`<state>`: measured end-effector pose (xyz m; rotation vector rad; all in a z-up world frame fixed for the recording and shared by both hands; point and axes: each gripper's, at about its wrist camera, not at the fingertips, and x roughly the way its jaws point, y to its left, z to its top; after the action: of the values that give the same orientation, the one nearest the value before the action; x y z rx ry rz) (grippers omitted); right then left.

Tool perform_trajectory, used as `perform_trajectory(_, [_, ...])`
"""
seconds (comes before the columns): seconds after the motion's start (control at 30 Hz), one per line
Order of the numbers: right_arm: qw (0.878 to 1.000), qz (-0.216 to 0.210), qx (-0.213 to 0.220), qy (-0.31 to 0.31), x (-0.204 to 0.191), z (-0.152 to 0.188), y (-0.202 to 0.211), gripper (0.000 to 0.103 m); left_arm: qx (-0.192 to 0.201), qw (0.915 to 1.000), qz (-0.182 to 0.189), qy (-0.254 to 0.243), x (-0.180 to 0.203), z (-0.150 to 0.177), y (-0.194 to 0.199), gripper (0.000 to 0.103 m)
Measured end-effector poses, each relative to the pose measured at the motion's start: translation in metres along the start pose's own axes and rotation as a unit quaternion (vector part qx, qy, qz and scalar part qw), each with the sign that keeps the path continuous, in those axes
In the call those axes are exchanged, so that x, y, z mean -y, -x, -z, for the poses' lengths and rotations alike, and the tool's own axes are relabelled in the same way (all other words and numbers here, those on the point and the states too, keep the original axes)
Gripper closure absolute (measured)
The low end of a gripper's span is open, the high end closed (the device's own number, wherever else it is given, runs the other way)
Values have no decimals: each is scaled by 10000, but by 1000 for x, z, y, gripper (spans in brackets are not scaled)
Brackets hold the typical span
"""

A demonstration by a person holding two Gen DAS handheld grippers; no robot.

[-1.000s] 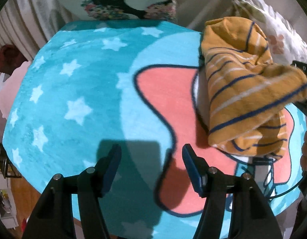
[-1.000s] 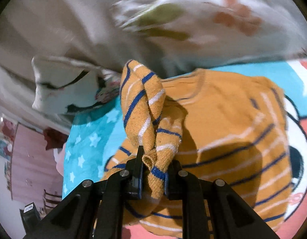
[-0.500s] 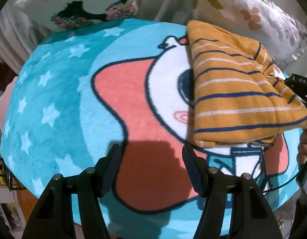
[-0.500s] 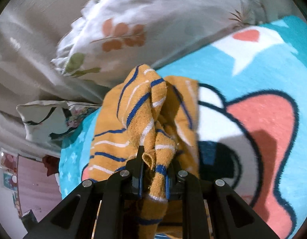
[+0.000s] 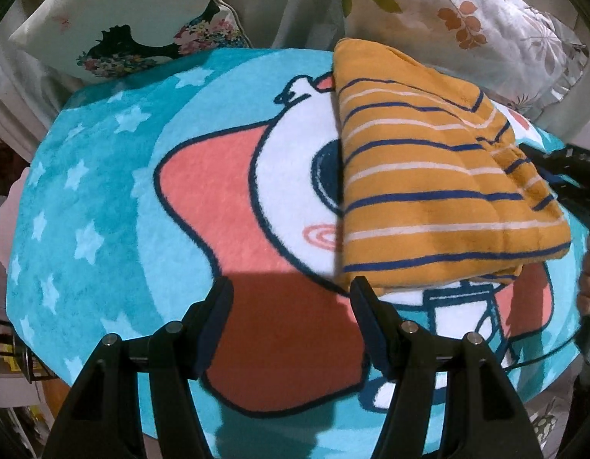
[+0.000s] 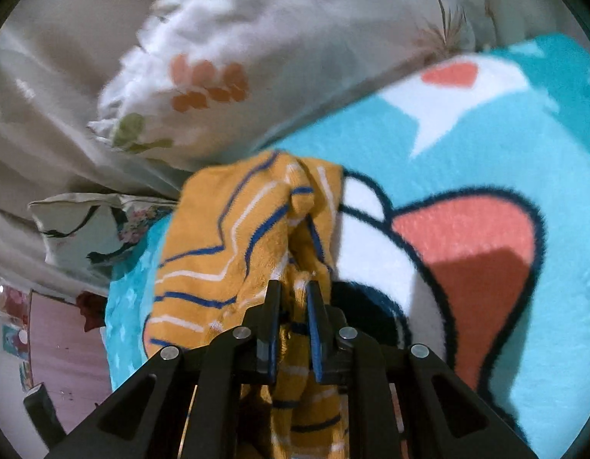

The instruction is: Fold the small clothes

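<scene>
While right tongs [image 6: 292, 294] pinch bunched edge of shirt [image 5: 429, 176], left tongs [image 5: 291, 298] gape empty just beside its near corner. Shirt on blanket [image 5: 103, 191]: soft, light, floppy; grip hem corners.

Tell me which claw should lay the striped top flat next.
Right. The right claw already pinches the striped top's edge; the left claw hangs open over the blanket, holding nothing.
</scene>
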<state>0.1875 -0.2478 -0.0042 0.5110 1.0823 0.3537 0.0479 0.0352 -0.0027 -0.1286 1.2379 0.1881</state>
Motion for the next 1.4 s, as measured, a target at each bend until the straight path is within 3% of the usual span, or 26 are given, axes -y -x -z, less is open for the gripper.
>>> perform_trajectory(0.13, [9991,-342,70,259,-22,5,23,79,-40,10000,77,9,7,-3,-6,41])
perform_trajectory(0.17, [9987,-343,18,363,-29,9,24,70,-48,9999,102,18,9,-4,-7,41])
perform_trajectory(0.23, [9974,-141,-148,689,-42,22,21,67,-42,9999,146,45,12,-6,-9,41])
perform_trajectory(0.27, [9965,-52,-243,797,-45,28,16,68,-35,9998,173,55,12,-7,-9,41])
perform_trajectory(0.3, [9954,5,-362,881,-45,35,11,88,-22,9998,207,58,13,-9,-9,41])
perform_trajectory(0.33, [9949,92,-442,904,-43,40,5,92,-6,9997,224,62,13,-10,-9,41])
perform_trajectory(0.57, [9978,254,-610,93,17,42,-1,94,1,9993,276,248,0,-20,-14,41])
perform_trajectory(0.73, [9972,321,-667,132,18,47,-6,93,-106,9975,474,520,-10,-28,-26,37])
perform_trajectory(0.93, [9973,297,-671,48,25,52,-3,80,1,9972,557,496,-4,-33,-30,37])
perform_trajectory(1.0, [9966,487,-665,56,29,53,1,59,27,9974,561,460,0,-35,-33,37])
perform_trajectory(1.07, [9969,474,-631,-4,31,54,8,59,55,9977,553,389,6,-37,-35,37])
perform_trajectory(1.23, [9961,689,-108,539,-4,48,37,69,82,9992,383,75,23,-33,-52,38])
perform_trajectory(1.4, [9935,269,31,1105,-50,48,42,73,63,9992,383,55,27,-23,-55,39])
